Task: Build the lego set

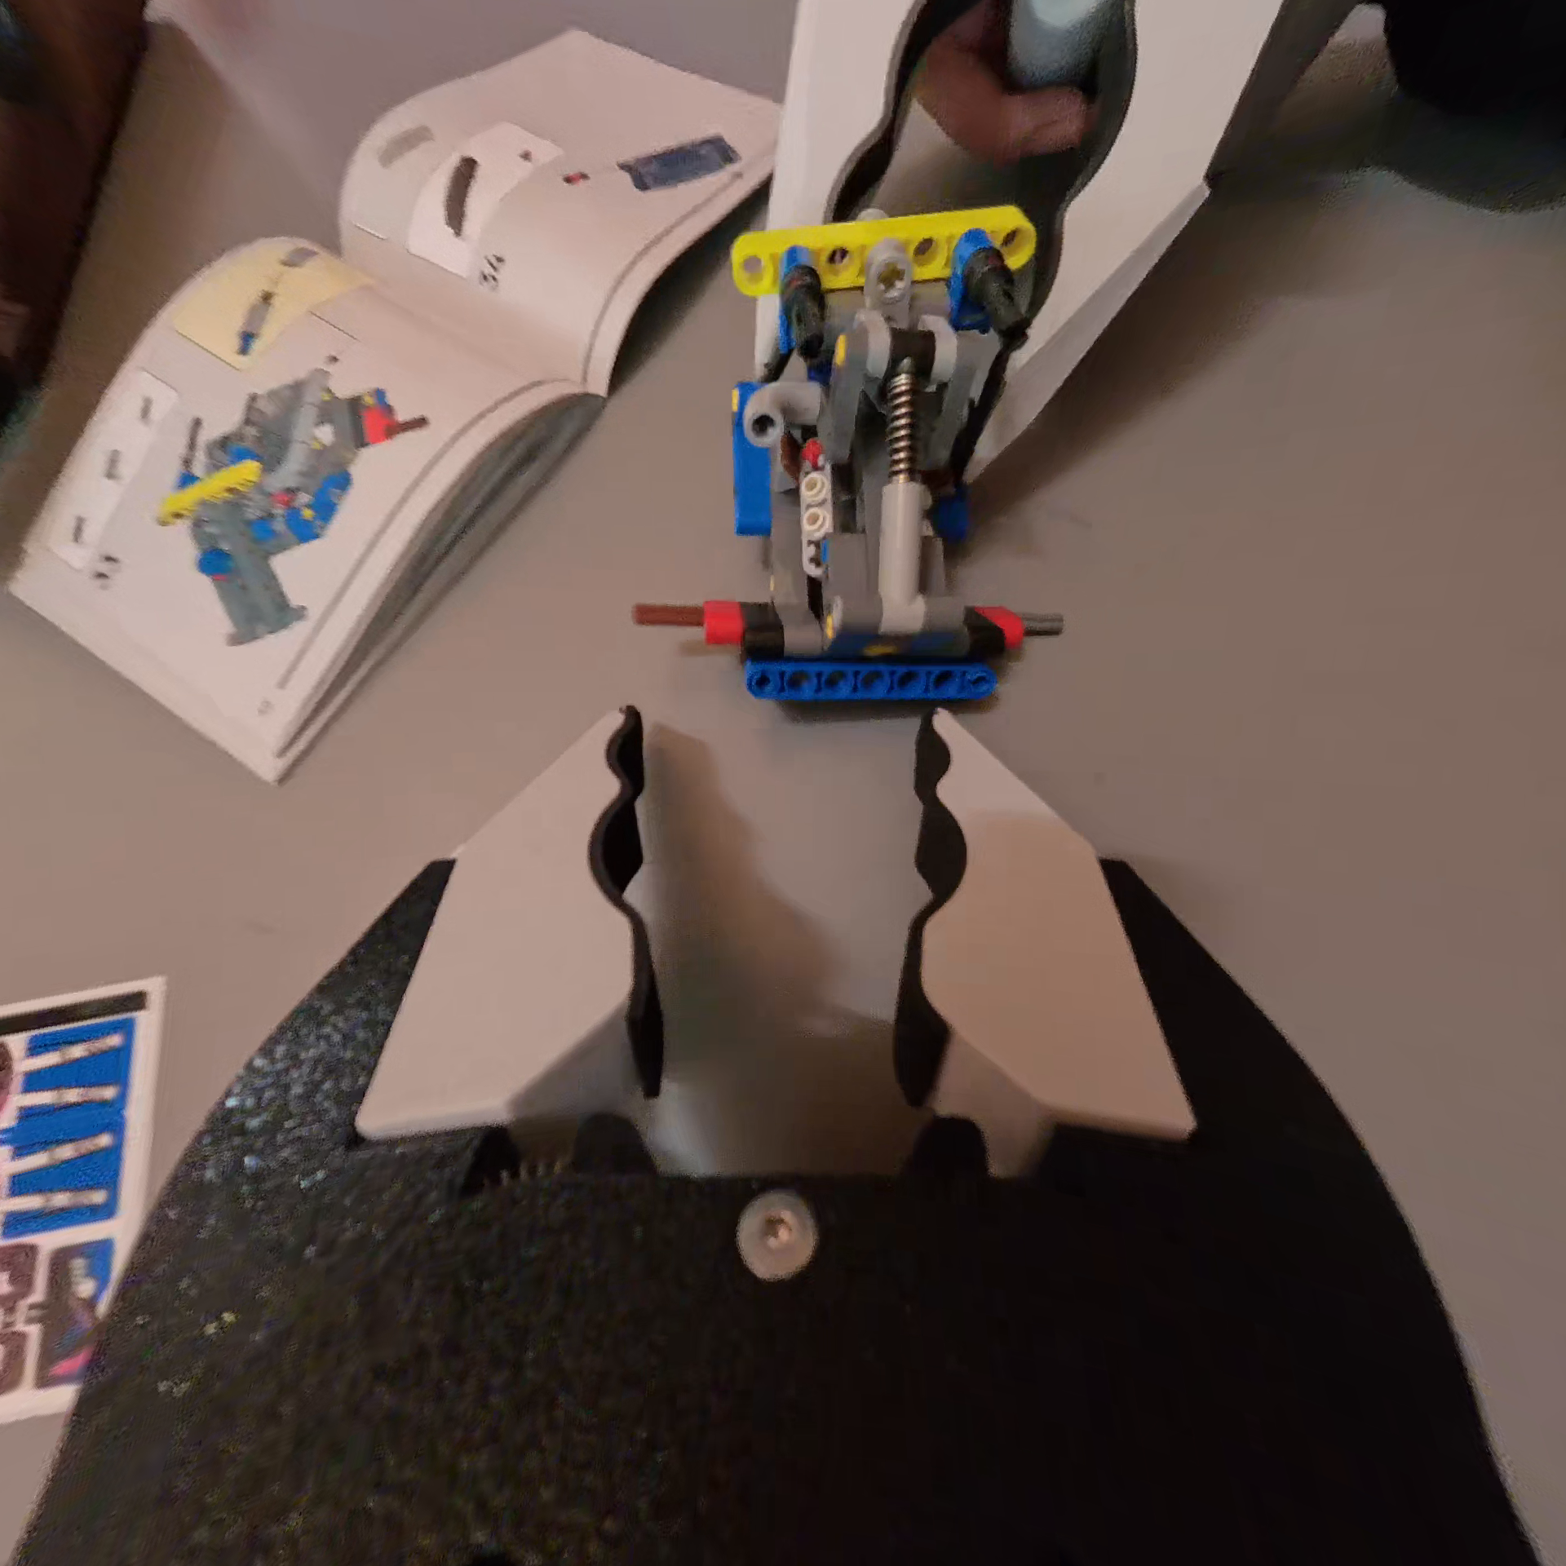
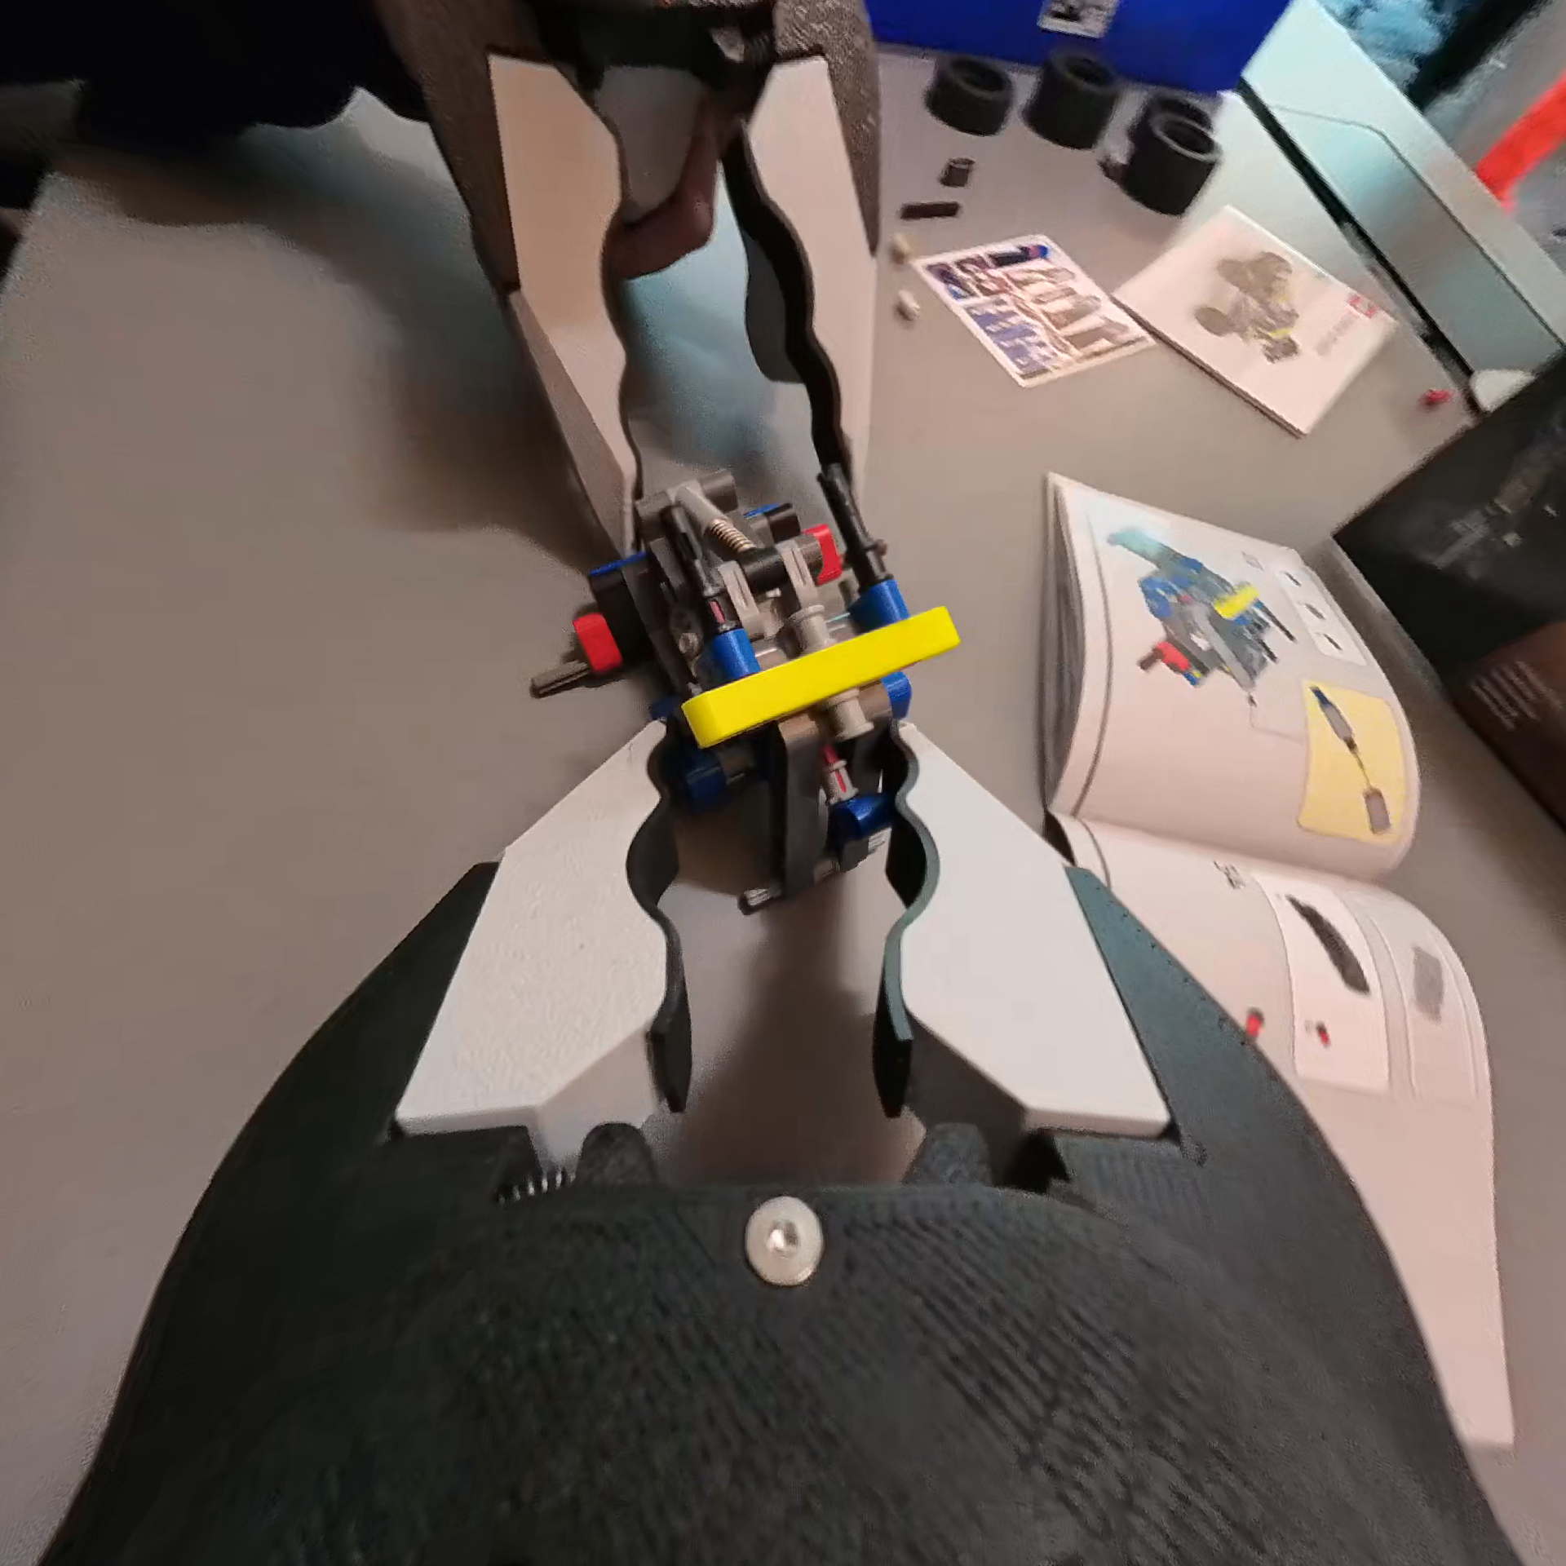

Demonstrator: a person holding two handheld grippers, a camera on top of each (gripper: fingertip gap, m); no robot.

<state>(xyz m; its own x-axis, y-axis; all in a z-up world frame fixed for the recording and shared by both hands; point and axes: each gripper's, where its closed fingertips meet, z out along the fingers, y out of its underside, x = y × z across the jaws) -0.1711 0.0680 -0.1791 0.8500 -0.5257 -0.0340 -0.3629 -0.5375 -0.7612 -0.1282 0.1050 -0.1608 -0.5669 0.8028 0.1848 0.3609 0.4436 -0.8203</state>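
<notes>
Left wrist view: grey desk [image 1: 1271, 593], seen past the left gripper [image 1: 780, 720], jaws spread wide with nothing between them, fingertips just short of the blue beam [image 1: 869, 680] at the near end of a building-brick model [image 1: 864, 474]. Facing it from across the desk, the right gripper [image 1: 890, 280], fingers on either side of the model's far end, below the yellow beam [image 1: 881, 250]. Left of the model, an open instruction booklet [image 1: 381, 424], pages curled upward. Near the desk's left edge, beside the gripper body, a sticker sheet [image 1: 68, 1186] in blue and white.

Right wrist view: right gripper [image 2: 775, 737] closed to a moderate width on the model [image 2: 763, 644], pads against blue parts on both flanks, yellow beam lying crosswise just beyond the fingertips. Model flat on the desk, mid-surface, well apart from every edge. At the desk's right edge, a dark box [image 2: 1483, 593], with the open booklet just beside it. Farther off, a closed booklet [image 2: 1254, 322] just beside the sticker sheet. Toward the far edge, black tyres [image 2: 1076, 93] in a loose group in front of a blue box [image 2: 1059, 34]. Near the sheet, a few small loose pieces, too small to tell apart.
</notes>
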